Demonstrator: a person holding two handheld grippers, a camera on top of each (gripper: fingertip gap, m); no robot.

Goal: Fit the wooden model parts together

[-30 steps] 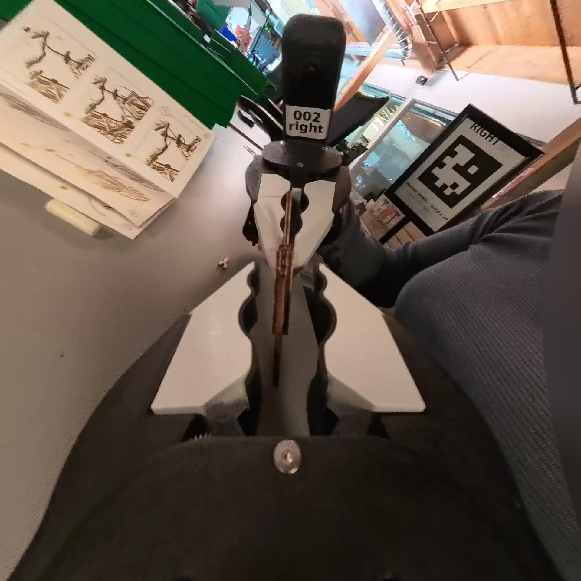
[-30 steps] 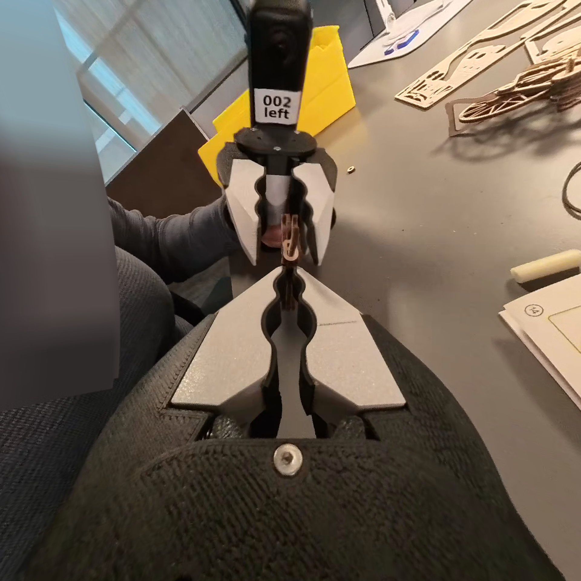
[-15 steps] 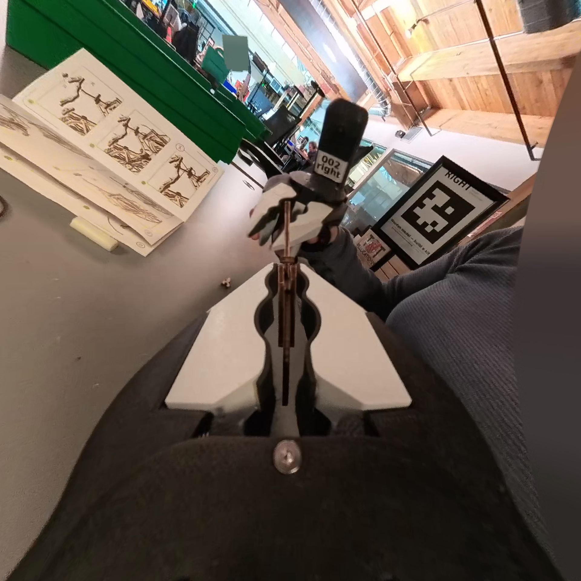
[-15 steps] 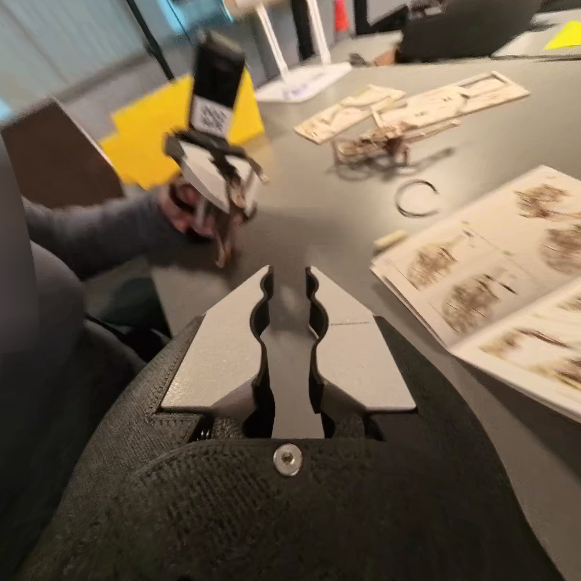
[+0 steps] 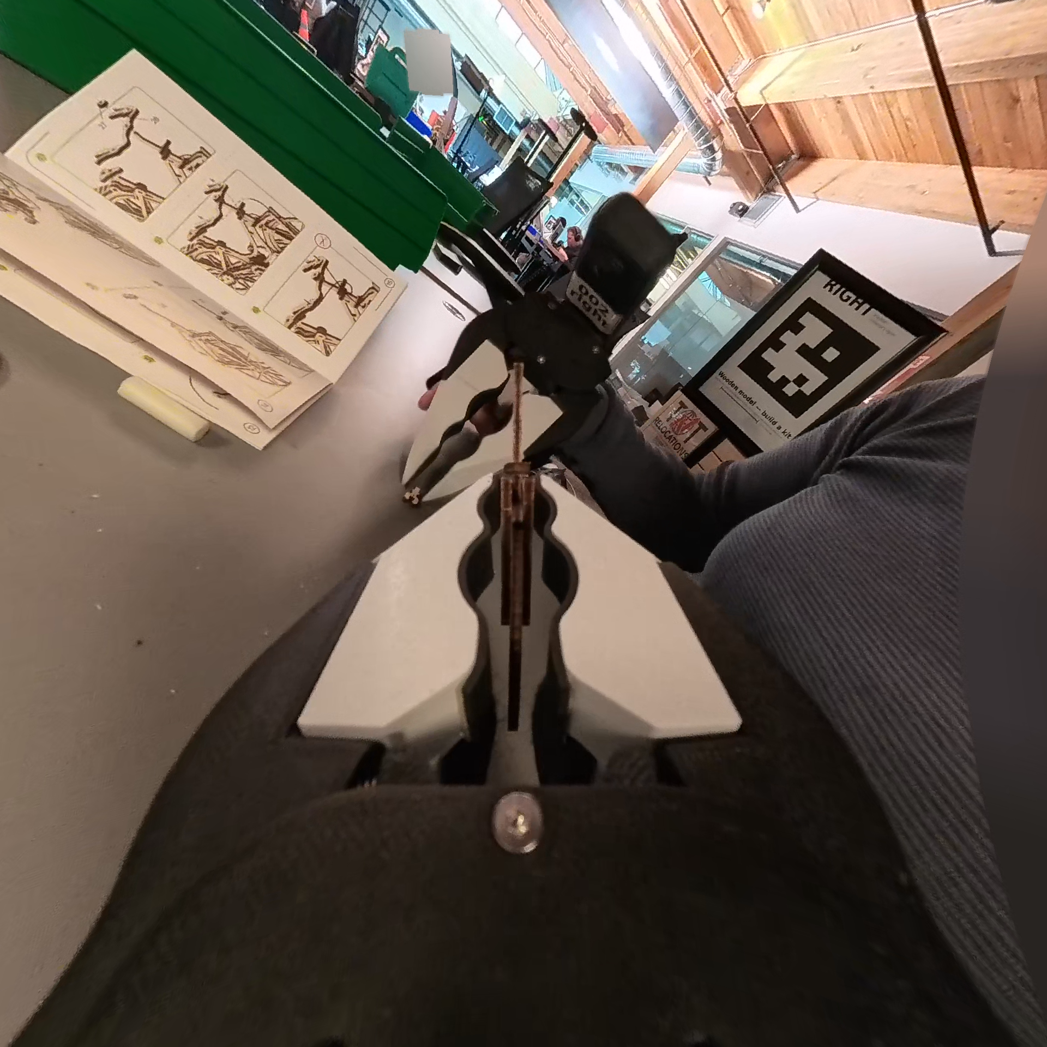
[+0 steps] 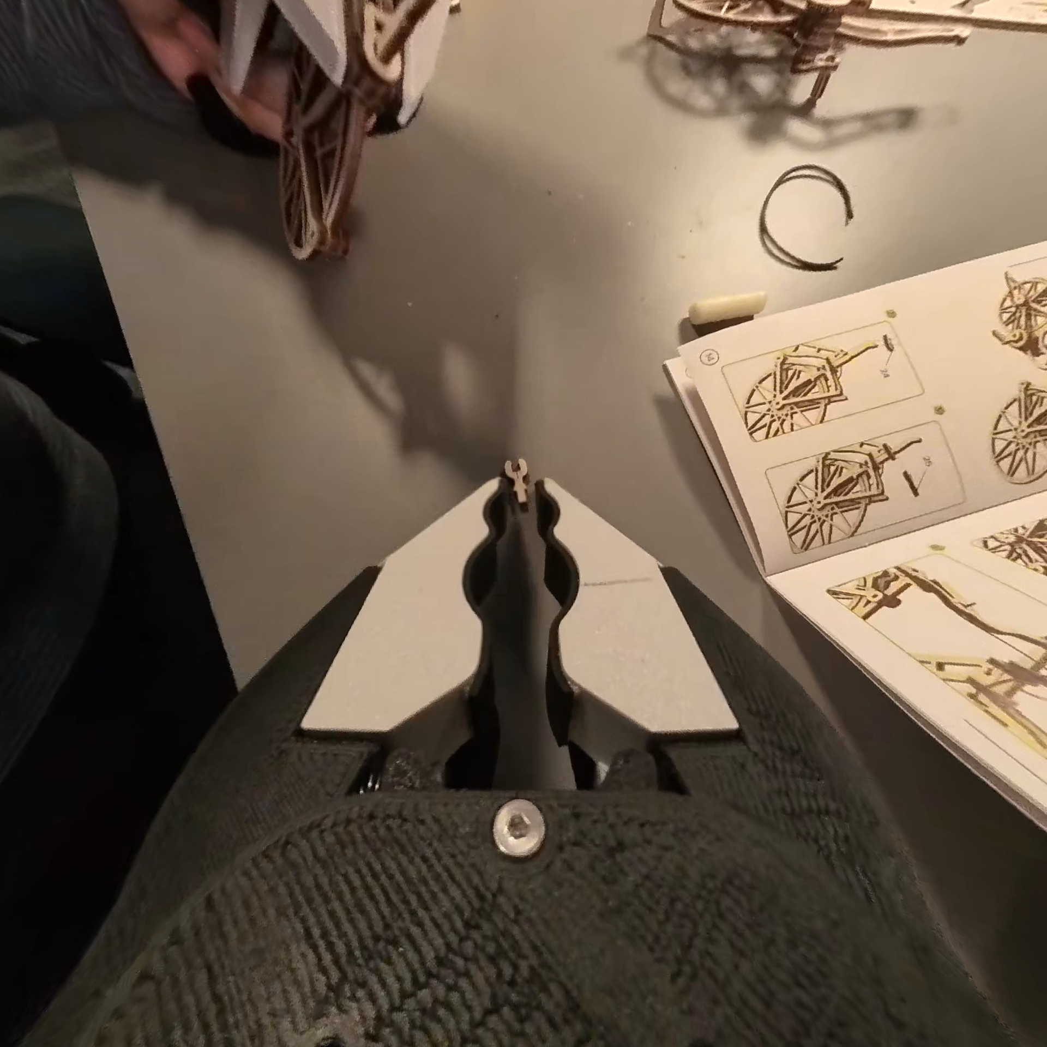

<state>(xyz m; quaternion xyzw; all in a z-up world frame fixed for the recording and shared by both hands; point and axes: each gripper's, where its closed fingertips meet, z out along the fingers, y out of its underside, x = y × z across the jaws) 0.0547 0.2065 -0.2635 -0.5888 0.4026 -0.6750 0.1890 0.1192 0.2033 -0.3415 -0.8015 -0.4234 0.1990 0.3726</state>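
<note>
My left gripper point(image 5: 516, 481) is shut on a flat wooden wheel assembly point(image 5: 514, 566), seen edge-on between its fingers. In the right wrist view that gripper point(image 6: 317, 56) is at the top left, blurred, with the spoked assembly point(image 6: 317, 187) hanging down from it above the table. My right gripper point(image 6: 520, 481) points down at the grey table and its tips are shut on a small forked wooden piece point(image 6: 516, 473). In the left wrist view the right gripper point(image 5: 416, 490) is just beyond my left one, its tips at the table on that piece point(image 5: 412, 496).
An open instruction booklet point(image 6: 884, 510) lies to the right, with a white stick point(image 6: 728, 306) and a black rubber band point(image 6: 804, 218) beyond it. A partly built wooden model point(image 6: 793, 34) stands at the far edge. Green crates point(image 5: 283, 113) and a framed sign point(image 5: 804, 362) stand behind. The gap from one gripper's tips to the other's is roughly 11 cm.
The wheel assembly passed from my right gripper to my left, which shut on it. My right gripper opened, swung away and down to the table, and closed on the small wooden piece.
</note>
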